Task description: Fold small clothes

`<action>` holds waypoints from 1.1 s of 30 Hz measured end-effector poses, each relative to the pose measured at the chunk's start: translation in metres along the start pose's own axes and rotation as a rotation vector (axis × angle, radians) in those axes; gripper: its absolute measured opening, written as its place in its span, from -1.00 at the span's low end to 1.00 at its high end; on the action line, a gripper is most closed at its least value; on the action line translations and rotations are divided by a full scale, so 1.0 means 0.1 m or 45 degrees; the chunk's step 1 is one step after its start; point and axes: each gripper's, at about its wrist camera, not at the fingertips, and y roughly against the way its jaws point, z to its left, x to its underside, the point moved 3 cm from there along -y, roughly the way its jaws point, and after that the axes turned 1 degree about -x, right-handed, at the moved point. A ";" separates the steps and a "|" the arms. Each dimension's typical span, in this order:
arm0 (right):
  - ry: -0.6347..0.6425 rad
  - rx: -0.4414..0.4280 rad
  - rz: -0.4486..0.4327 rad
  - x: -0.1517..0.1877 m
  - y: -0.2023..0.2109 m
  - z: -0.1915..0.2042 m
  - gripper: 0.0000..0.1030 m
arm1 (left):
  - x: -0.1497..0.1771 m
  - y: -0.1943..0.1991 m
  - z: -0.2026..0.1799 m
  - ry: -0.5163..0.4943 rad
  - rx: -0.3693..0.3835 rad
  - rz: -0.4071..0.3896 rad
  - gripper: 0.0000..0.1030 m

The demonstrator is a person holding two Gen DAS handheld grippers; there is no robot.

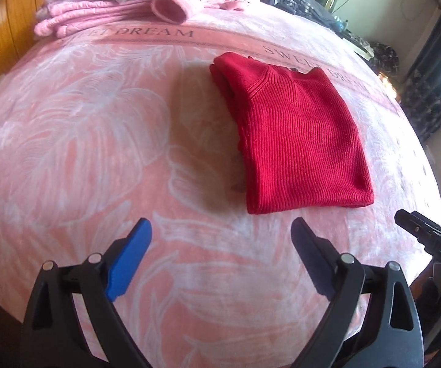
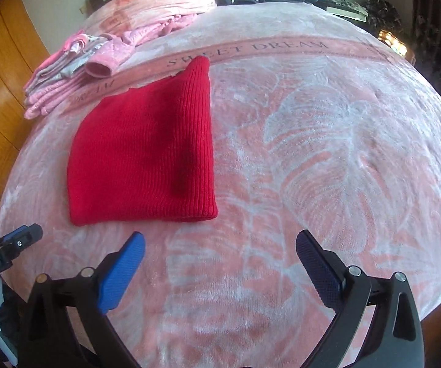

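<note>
"SWEET DREAM" on pink blanket (image 2: pixel 312 159)

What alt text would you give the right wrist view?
A folded red knit sweater lies flat on a pink leaf-print blanket, ahead-left of the open, empty right gripper. A stack of folded pink clothes sits beyond it.

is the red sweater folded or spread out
Folded: the red knit sweater lies as a compact rectangle on the pink blanket, layered edges showing on one side.

Left gripper (image 1: pixel 222 230): black plastic triangular-cutout arms, silver pivot pins, one bright blue pad, one dark navy textured pad. Right gripper (image 2: pixel 220 242): same build, brass-toned pin on outer left arm, white lettering on neighbouring black housing
</note>
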 end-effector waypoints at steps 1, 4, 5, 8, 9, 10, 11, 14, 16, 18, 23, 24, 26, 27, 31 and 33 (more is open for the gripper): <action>-0.002 0.005 -0.006 0.01 0.04 0.00 0.93 | 0.03 0.06 0.00 0.007 0.003 -0.003 0.77; 0.018 0.044 -0.032 0.06 0.18 0.04 0.93 | 0.10 0.15 0.03 0.038 0.004 -0.006 0.77; 0.029 0.076 -0.035 0.07 0.22 0.05 0.93 | 0.11 0.16 0.01 0.044 -0.011 -0.006 0.77; 0.064 0.144 -0.057 0.11 0.37 0.10 0.93 | 0.16 0.25 0.02 0.046 -0.029 -0.019 0.77; 0.074 0.146 -0.062 0.12 0.40 0.11 0.93 | 0.19 0.29 0.02 0.046 -0.032 -0.021 0.78; 0.082 0.137 -0.073 0.13 0.45 0.14 0.93 | 0.21 0.30 0.03 0.043 -0.041 -0.021 0.77; 0.087 0.133 -0.078 0.14 0.49 0.15 0.93 | 0.22 0.32 0.03 0.041 -0.055 -0.021 0.77; 0.105 0.132 -0.102 0.17 0.59 0.21 0.93 | 0.29 0.39 0.05 0.038 -0.080 -0.021 0.78; 0.106 0.120 -0.111 0.18 0.65 0.24 0.93 | 0.32 0.45 0.05 0.039 -0.096 -0.025 0.77; 0.097 0.110 -0.114 0.19 0.68 0.24 0.93 | 0.34 0.51 0.03 0.032 -0.115 -0.035 0.77; 0.065 0.076 -0.106 0.25 0.73 0.28 0.93 | 0.40 0.63 0.01 0.005 -0.143 -0.049 0.77; 0.061 0.073 -0.100 0.26 0.72 0.29 0.93 | 0.42 0.64 -0.01 0.001 -0.144 -0.051 0.78; 0.067 0.067 -0.098 0.29 0.73 0.32 0.93 | 0.43 0.68 -0.01 -0.008 -0.151 -0.054 0.78; 0.072 0.069 -0.099 0.31 0.73 0.34 0.93 | 0.44 0.69 -0.02 -0.012 -0.151 -0.055 0.77; 0.097 0.072 -0.103 0.35 0.76 0.41 0.93 | 0.46 0.72 -0.03 -0.024 -0.156 -0.057 0.77; 0.102 0.080 -0.105 0.35 0.77 0.43 0.93 | 0.47 0.73 -0.04 -0.026 -0.156 -0.056 0.77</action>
